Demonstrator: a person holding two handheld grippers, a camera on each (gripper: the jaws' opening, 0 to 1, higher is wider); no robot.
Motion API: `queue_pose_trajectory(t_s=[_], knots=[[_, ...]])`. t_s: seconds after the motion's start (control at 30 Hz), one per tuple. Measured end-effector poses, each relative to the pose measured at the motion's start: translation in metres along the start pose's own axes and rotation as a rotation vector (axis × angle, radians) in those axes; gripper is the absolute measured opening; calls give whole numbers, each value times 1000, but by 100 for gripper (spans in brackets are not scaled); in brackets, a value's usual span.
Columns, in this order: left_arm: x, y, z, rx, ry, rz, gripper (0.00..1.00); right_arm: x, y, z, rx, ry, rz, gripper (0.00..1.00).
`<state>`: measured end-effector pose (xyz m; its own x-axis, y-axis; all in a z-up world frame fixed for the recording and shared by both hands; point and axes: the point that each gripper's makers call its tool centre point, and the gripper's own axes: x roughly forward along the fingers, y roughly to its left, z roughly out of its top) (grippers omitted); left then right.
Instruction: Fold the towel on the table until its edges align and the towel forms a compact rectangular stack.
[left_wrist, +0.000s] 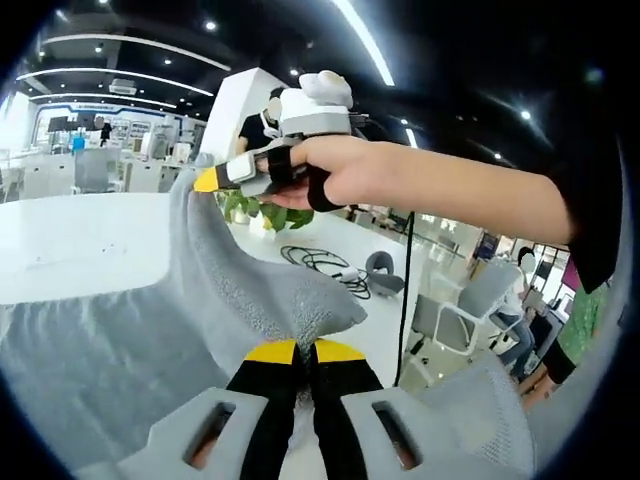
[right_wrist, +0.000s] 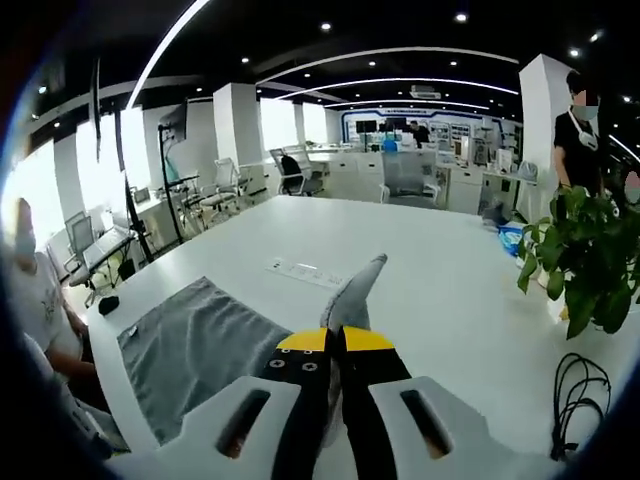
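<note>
A grey towel (left_wrist: 120, 350) hangs lifted between both grippers above the white table (left_wrist: 70, 240). In the left gripper view, my left gripper (left_wrist: 305, 352) is shut on a bunched corner of the towel. The right gripper (left_wrist: 215, 178), held by a hand, comes in from the upper right and pinches another towel corner. In the right gripper view, my right gripper (right_wrist: 335, 340) is shut on a towel corner that pokes up between its yellow tips, while the rest of the towel (right_wrist: 190, 350) drapes down to the table (right_wrist: 440, 290).
A potted green plant (right_wrist: 580, 260) stands at the table's right side, with a coiled black cable (right_wrist: 575, 400) near it. A flat white strip (right_wrist: 305, 270) lies mid-table. Office chairs (left_wrist: 470, 300) and people sit around the table's edges.
</note>
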<state>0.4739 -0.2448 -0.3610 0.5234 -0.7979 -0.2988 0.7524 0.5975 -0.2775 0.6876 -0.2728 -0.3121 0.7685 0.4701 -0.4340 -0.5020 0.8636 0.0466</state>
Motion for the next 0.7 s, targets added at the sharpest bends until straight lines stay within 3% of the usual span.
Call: queue_pose_trajectory(t_s=[0.7], knots=[[-71,58,8,-6,-39,141,3,30,71,26,-14,-28,72,0]])
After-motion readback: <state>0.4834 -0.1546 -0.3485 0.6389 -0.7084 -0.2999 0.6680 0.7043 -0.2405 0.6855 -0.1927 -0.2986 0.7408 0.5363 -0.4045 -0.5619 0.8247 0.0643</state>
